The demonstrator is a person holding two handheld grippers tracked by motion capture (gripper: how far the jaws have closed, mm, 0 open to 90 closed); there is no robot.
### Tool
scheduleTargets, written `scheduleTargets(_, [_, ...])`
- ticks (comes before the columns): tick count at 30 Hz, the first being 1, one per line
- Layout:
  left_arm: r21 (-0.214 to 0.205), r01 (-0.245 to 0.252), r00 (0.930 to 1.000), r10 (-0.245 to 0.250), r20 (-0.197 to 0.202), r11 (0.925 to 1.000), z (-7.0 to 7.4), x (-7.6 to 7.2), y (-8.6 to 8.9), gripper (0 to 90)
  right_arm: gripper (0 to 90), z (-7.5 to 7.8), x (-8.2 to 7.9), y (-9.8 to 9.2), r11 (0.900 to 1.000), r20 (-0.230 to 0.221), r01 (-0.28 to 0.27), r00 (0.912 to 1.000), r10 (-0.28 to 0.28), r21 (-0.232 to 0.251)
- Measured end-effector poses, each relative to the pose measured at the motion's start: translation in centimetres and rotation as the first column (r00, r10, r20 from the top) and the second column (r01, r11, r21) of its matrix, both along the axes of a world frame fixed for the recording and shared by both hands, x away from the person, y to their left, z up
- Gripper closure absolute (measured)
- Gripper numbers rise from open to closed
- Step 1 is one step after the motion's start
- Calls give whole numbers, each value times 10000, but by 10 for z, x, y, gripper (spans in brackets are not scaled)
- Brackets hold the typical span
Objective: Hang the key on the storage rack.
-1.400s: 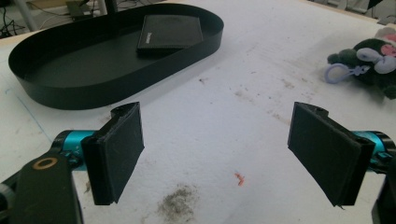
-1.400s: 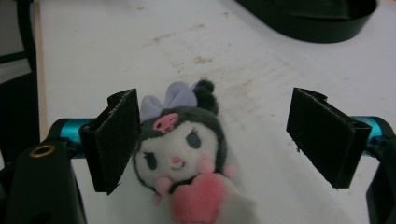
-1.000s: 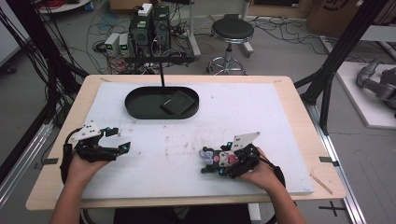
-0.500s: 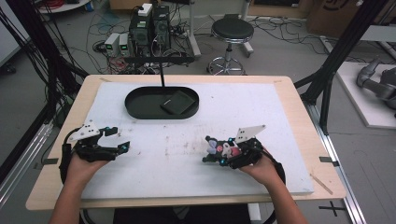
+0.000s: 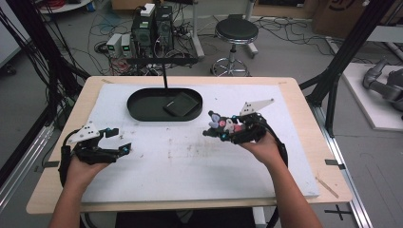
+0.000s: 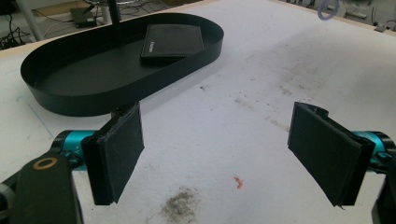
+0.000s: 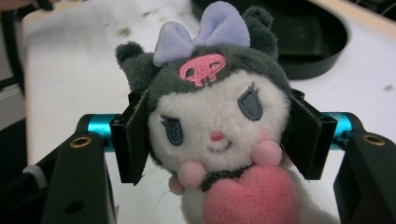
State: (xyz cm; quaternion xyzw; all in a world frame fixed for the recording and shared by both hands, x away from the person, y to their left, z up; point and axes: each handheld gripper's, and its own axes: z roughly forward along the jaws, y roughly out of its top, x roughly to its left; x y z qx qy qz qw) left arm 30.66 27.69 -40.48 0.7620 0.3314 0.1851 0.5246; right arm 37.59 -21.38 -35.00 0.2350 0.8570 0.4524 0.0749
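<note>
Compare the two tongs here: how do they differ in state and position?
The left tongs are open with nothing between the pads; the right tongs are shut on a plush, pads pressing its head. The left tongs sit near the table's left edge, well short of the tray; the right tongs sit farther forward, just right of the tray. Both are hand-held, with black pads and blue fittings.

- A light wooden table [image 5: 294, 90] fills the middle of the high view.
- A white foam board [image 5: 199, 156], scuffed with dark smudges at its centre, lies on the table and covers most of it.
- 1 black oval tray [image 5: 142, 111] sits on the board at upper centre of the frame.
- 1 flat black wallet [image 5: 181, 104] lies in the tray's right end.
</note>
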Motion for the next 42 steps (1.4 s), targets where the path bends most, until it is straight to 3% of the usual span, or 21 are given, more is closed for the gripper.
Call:
scheduleTargets(1, [-28, 0, 10000, 0, 2, 10000, 0, 0, 0, 182, 329, 9, 7, 2, 9999, 1, 157, 9999, -157, 7])
scheduleTargets(7, [14, 9, 10000, -9, 41, 10000, 2, -1, -1, 183, 329, 30, 30, 11, 9984, 125, 569, 9983, -570, 32])
scheduleTargets(21, [54, -11, 10000, 11, 27, 10000, 2, -1, 1, 182, 328, 65, 76, 37, 9906, -116, 1365, 9906, -1364, 108])
scheduleTargets(42, [22, -138, 9998, 137, 124, 9999, 5, -3, 5, 182, 324, 91, 121, 75, 9830, -166, 1820, 9831, -1824, -228])
